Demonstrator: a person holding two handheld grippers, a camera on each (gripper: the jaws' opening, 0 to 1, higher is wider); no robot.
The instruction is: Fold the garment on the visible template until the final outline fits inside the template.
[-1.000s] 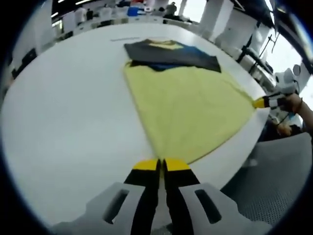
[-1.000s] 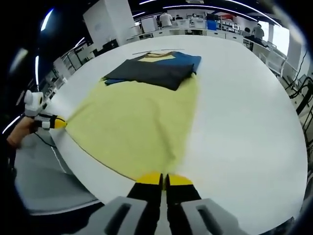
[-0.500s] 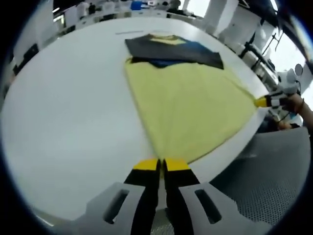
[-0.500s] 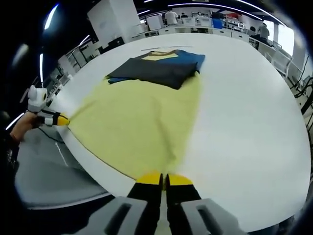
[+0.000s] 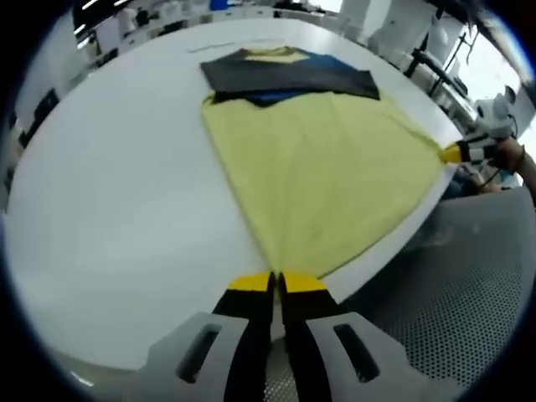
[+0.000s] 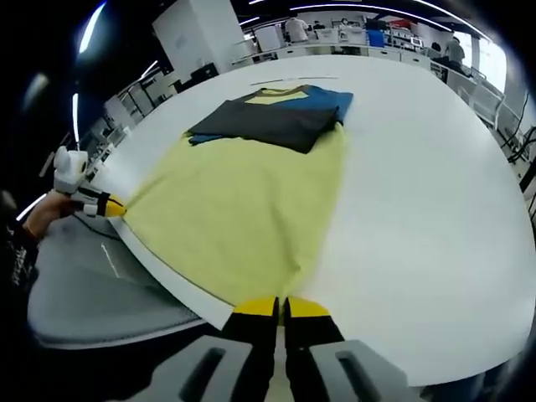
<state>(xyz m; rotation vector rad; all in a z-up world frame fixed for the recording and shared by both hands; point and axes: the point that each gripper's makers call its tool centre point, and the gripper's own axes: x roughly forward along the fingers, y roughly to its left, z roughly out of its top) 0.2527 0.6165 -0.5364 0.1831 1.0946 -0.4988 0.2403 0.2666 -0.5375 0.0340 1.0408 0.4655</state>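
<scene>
Stretching a yellow garment (image 5: pixel 322 180) between them, both tongs stand clamped on its near corners at the worktop's (image 5: pixel 109 218) edge. The left tongs (image 5: pixel 276 283) pinch one corner with jaws closed on the cloth; the right tongs (image 6: pixel 280 307) do the same at the other, and each shows small at the side of the other's view, a hand behind it. Ahead of the tongs the cloth fans out flat over the white worktop, and its far end is folded into a dark and blue band (image 6: pixel 268 117) well beyond the jaws. No template outline can be made out under it.

By its look the fabric is light, soft and limp, likely to sag and drag unless held taut, so the corners now gripped seem the right hold for carrying the hem forward over the far part.

Compared with a second ago, more of the grey floor (image 5: pixel 469 285) shows beneath the worktop's edge in both views, which suggests the tongs have drawn back and up a little; the cloth lies much as it did.
</scene>
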